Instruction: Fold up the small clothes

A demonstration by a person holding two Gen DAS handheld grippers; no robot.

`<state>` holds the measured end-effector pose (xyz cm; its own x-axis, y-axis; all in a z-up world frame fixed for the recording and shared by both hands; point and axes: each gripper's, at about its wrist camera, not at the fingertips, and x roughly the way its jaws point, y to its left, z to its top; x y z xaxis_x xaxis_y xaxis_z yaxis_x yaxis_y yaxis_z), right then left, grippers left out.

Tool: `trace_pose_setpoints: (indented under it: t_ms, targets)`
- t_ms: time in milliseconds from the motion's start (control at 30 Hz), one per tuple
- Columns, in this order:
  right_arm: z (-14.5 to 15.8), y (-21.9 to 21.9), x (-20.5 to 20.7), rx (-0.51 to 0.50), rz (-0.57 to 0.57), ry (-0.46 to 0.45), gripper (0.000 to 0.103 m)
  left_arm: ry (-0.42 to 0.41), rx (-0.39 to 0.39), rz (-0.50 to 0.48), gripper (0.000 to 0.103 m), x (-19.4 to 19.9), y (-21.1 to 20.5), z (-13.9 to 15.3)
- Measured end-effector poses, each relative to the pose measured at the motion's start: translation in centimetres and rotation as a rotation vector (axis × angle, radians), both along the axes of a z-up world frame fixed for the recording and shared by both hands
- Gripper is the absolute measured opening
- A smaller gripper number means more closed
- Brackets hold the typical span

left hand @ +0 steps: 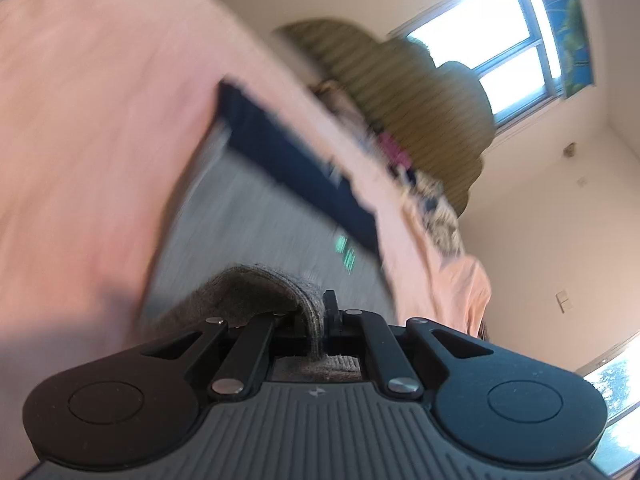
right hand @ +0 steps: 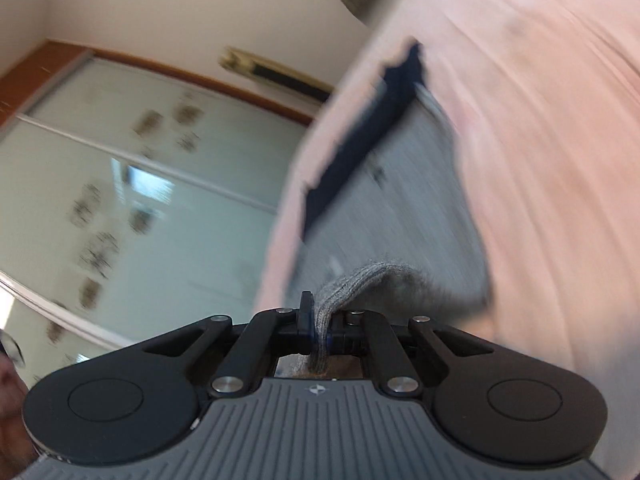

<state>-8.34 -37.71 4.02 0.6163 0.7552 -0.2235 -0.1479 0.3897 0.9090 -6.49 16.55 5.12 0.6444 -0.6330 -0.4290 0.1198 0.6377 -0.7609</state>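
Note:
A small grey knit garment (left hand: 256,216) with a dark navy band (left hand: 296,168) along its far edge lies on a pink cloth-covered surface (left hand: 80,120). My left gripper (left hand: 320,316) is shut on a folded grey edge of the garment near the camera. In the right wrist view the same grey garment (right hand: 400,200) and navy band (right hand: 360,140) show, blurred by motion. My right gripper (right hand: 320,328) is shut on another grey edge of it. Both held edges are lifted off the pink surface (right hand: 560,160).
A pile of other clothes (left hand: 424,200) lies at the far edge of the pink surface. A striped olive cushion or chair back (left hand: 412,92) stands behind it. A window (left hand: 500,60) and white walls show beyond. Frosted sliding doors (right hand: 140,180) show on the right gripper's left.

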Motion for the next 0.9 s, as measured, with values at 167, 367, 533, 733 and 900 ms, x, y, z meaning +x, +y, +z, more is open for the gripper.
trace_pose_setpoints:
  t_ms: [167, 367, 533, 733, 900]
  targets:
    - [0.1, -0.3, 11.0, 0.071, -0.064, -0.041, 0.012, -0.082, 0.002, 0.046, 0.004, 10.2, -0.3, 1.6]
    - [-1.5, -0.1, 24.3, 0.085, -0.124, 0.001, 0.012, -0.136, 0.061, 0.098, 0.004, 21.7, -1.1, 2.2]
    - [-4.7, -0.2, 31.9, 0.075, -0.172, 0.073, 0.012, -0.089, 0.125, 0.156, 0.004, 29.7, -1.2, -0.7]
    - [-7.7, 0.9, 36.4, -0.005, -0.184, 0.162, 0.037, -0.02, 0.172, 0.179, 0.008, 34.6, -0.5, -4.6]
    - [-6.1, 0.5, 34.9, 0.008, -0.248, 0.073, 0.099, -0.032, 0.145, 0.267, 0.089, 33.8, 1.5, -3.4]
